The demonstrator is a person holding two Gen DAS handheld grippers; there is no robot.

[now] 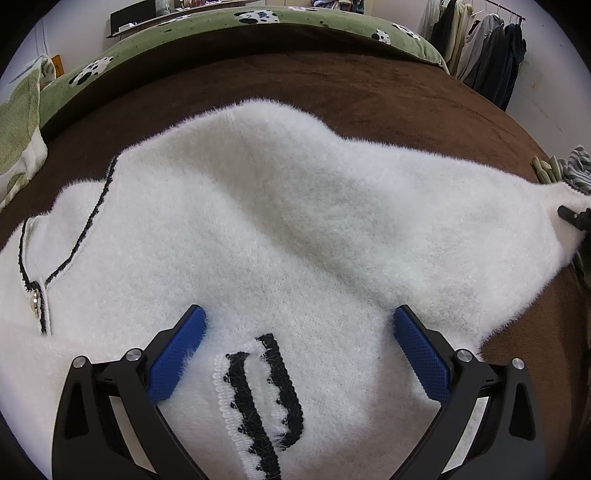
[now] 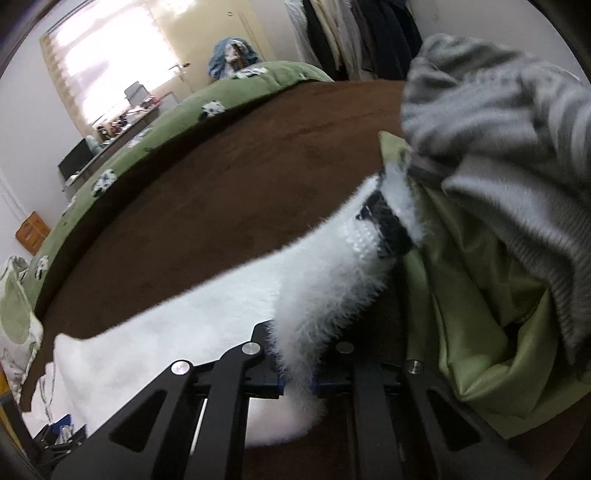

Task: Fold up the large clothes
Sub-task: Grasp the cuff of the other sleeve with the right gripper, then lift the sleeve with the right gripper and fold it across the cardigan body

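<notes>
A fluffy white sweater point(image 1: 280, 221) with black trim lies spread on the brown bed cover point(image 1: 369, 92). My left gripper point(image 1: 299, 328) is open, its blue pads resting on the sweater either side of a black-and-white cuff point(image 1: 262, 398). My right gripper point(image 2: 295, 380) is shut on the sweater's sleeve point(image 2: 325, 284), whose black-trimmed cuff point(image 2: 384, 225) sticks up past the fingers. In the left wrist view the right gripper shows at the far right edge point(image 1: 576, 218), holding the sleeve end out to the right.
A green spotted duvet point(image 1: 258, 22) lies along the far side of the bed. A grey striped garment point(image 2: 498, 122) and a green cloth point(image 2: 480, 295) lie at the right, close to the right gripper. Clothes hang on a rack point(image 1: 491, 51). A pillow point(image 1: 18, 133) lies at the left.
</notes>
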